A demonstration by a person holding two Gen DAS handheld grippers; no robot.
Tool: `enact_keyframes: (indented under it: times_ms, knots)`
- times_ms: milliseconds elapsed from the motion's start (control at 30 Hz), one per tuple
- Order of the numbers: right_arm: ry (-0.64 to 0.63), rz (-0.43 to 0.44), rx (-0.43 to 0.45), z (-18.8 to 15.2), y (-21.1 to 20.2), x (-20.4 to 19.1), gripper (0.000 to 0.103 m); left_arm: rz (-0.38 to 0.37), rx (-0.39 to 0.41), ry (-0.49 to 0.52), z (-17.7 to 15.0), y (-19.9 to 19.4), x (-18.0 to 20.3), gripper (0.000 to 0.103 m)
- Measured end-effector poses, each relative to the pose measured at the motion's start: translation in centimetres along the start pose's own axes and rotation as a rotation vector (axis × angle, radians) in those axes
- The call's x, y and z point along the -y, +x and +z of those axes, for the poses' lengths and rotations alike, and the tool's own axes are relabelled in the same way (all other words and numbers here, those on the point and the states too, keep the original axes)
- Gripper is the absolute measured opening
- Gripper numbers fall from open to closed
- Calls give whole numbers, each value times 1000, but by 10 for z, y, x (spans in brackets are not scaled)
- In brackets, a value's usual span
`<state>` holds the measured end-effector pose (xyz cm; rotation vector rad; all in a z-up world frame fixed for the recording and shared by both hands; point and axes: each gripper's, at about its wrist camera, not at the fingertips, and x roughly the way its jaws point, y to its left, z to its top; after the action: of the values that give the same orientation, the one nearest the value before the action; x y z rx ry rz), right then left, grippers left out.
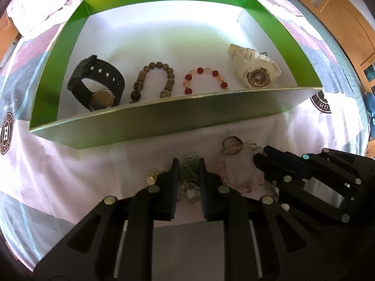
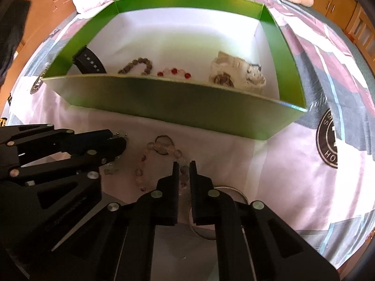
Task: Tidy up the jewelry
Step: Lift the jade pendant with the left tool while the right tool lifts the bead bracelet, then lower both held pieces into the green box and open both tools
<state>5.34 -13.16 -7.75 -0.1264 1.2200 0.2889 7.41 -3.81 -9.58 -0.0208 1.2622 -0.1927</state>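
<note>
A green box (image 1: 164,121) with a white floor holds a black watch (image 1: 98,84), a brown bead bracelet (image 1: 154,79), a red and clear bead bracelet (image 1: 205,80) and a white watch (image 1: 254,69). In front of it on the cloth lie a green crystal piece (image 1: 188,172), a pale pink bead bracelet (image 1: 236,171) and a ring (image 1: 232,141). My left gripper (image 1: 188,164) is shut on the green crystal piece. My right gripper (image 2: 184,166) is shut on the pink bead bracelet (image 2: 150,161), whose beads show between its tips. A silver bangle (image 2: 234,190) lies under the right gripper.
The box (image 2: 178,107) sits on a bed sheet with round logos (image 2: 330,138). A crumpled pink duvet (image 1: 46,2) lies behind the box. Wooden furniture (image 1: 332,9) stands at the far right. A small gold piece (image 1: 152,175) lies left of the left gripper's fingers.
</note>
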Motion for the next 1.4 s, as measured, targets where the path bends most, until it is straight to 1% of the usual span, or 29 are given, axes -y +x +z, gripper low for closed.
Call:
enact_keyframes:
  times_ms: [167, 300, 433, 733, 833, 967, 1067, 1167, 1300, 1400]
  knots:
    - [28, 30, 41, -1, -16, 7, 7, -7, 55, -16, -1, -19, -3, 15]
    - [37, 39, 69, -2, -24, 8, 7, 16, 126, -9, -1, -39, -1, 15]
    - [21, 30, 113, -1, -36, 5, 8, -9, 160, -16, -1, -53, -6, 15]
    - [38, 86, 177, 12, -58, 11, 7, -25, 215, -36, 0, -71, -15, 15]
    - [60, 110, 225, 15, -70, 16, 8, -27, 243, -35, 1, -79, -16, 15]
    - [95, 142, 318, 18, -91, 26, 8, -31, 292, -26, 3, -92, -16, 15]
    - [115, 146, 399, 19, -107, 34, 8, -30, 327, -26, 4, -99, -17, 15]
    - [138, 152, 458, 22, -118, 41, 8, -23, 349, -33, 6, -103, -19, 15]
    - [162, 156, 505, 28, -126, 49, 8, -6, 388, -43, 11, -111, -23, 15]
    - [172, 155, 530, 33, -128, 51, 8, -9, 443, -66, 16, -121, -30, 15]
